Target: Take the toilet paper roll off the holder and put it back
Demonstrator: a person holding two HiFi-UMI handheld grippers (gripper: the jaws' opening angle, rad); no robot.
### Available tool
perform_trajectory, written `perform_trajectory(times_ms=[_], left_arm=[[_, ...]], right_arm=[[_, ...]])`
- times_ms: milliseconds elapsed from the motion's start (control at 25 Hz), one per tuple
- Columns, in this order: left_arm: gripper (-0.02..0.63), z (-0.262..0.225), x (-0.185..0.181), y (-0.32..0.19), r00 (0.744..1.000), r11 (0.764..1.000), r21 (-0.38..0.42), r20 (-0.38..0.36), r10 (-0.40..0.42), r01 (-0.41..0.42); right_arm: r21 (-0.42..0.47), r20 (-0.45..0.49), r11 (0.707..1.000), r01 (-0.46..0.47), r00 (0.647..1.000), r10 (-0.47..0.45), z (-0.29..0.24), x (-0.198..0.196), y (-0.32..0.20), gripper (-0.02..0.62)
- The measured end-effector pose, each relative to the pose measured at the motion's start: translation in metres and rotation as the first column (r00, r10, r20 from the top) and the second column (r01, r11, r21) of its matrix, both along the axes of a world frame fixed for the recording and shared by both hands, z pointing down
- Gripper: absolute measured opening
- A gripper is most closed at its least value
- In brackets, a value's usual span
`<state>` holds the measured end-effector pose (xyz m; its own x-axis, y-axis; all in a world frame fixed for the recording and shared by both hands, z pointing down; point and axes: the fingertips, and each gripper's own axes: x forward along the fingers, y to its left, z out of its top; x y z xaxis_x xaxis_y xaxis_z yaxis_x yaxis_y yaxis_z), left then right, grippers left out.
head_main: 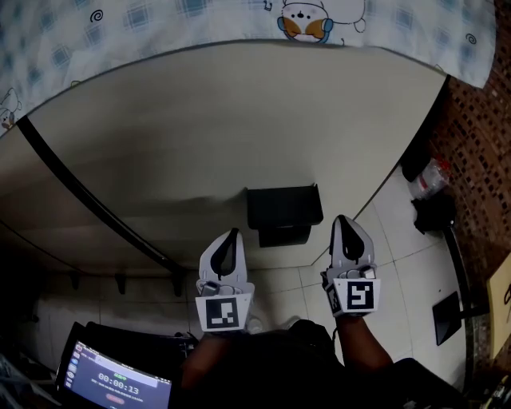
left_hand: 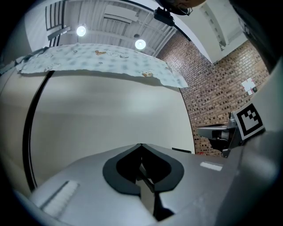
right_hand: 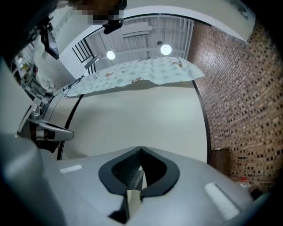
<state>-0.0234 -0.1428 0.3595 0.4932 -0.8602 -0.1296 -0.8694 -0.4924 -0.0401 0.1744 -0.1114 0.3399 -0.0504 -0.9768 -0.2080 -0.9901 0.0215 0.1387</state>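
Observation:
A black box-shaped holder [head_main: 283, 213] hangs on the beige panel [head_main: 200, 136] in the head view. No toilet paper roll shows in any view. My left gripper [head_main: 232, 234] is held up just below and left of the holder, its jaws shut with nothing between them. My right gripper [head_main: 342, 220] stands just right of the holder, also shut and empty. In the left gripper view the shut jaws [left_hand: 141, 145] point at the bare panel. The right gripper view shows its jaws [right_hand: 140, 148] closed the same way, aimed at the panel.
A patterned cloth [head_main: 160, 24] drapes over the panel's top. A black strip [head_main: 88, 200] runs diagonally down the panel. A brick wall [head_main: 479, 136] stands at the right, with a plastic bottle [head_main: 431, 177] and dark items on the tiled floor. A laptop screen [head_main: 116, 379] sits at lower left.

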Motion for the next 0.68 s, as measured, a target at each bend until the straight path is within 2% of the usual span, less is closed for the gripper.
perform_trajectory(times_ms=[200, 680], left_arm=[[0.017, 0.001, 0.002, -0.003, 1.0, 1.0, -0.01, 0.001, -0.019, 0.019], [0.017, 0.009, -0.002, -0.006, 1.0, 0.999, -0.036, -0.004, -0.03, 0.03]], right_arm=[[0.018, -0.057, 1.0, 0.007, 0.998, -0.006, -0.004, -0.01, 0.0, 0.0], [0.008, -0.104, 1.0, 0.02, 0.994, -0.019, 0.004, -0.024, -0.003, 0.0]])
